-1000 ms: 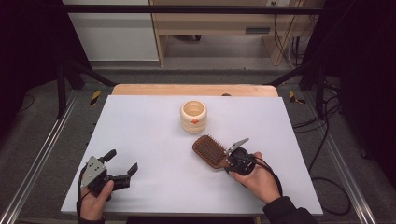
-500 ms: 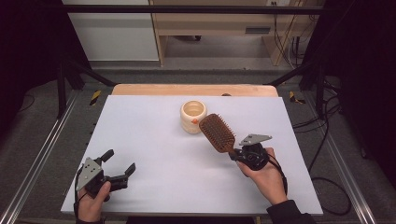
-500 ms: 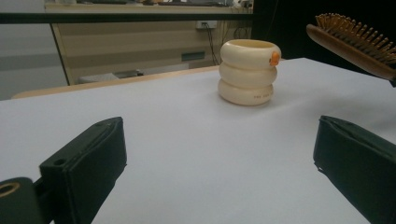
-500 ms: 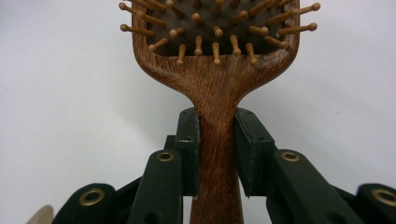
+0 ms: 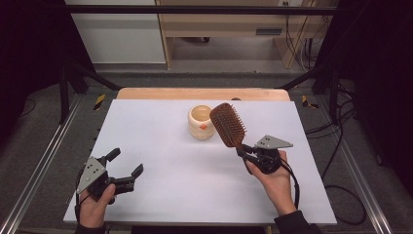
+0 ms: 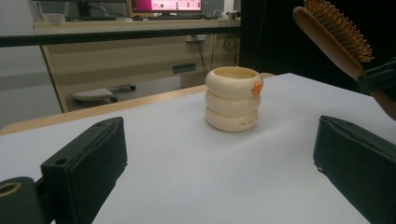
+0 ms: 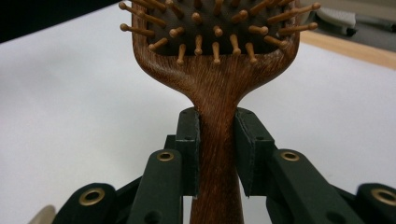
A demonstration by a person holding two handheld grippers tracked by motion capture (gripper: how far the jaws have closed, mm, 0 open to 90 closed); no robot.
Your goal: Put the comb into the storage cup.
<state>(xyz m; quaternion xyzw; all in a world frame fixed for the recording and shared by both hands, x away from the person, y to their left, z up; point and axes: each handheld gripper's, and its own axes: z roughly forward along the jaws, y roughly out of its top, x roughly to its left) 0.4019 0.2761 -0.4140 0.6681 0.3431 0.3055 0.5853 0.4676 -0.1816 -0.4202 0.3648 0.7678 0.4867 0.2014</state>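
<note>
A brown wooden hairbrush (image 5: 227, 124) with wooden pins is lifted off the white table (image 5: 160, 126), its head tilted up toward the back. My right gripper (image 5: 243, 150) is shut on its handle (image 7: 217, 154), both pads pressing the wood. Just left of the brush head stands a cream ribbed cup (image 5: 200, 122) with a small orange mark (image 6: 232, 99). My left gripper (image 5: 125, 164) hovers near the front left corner, open, with nothing between its jaws. The brush head (image 6: 336, 35) also appears at the upper right of the left gripper view.
A wooden strip (image 5: 202, 93) runs along the table's back edge. Metal frame rails (image 5: 41, 163) flank the table on both sides. Cables (image 5: 341, 146) lie on the floor at the right. A wooden bench (image 5: 229, 24) stands beyond the table.
The right gripper has lifted the hairbrush off the table and tipped its head upward and back, close beside the cup. The left gripper has risen slightly, still open.
</note>
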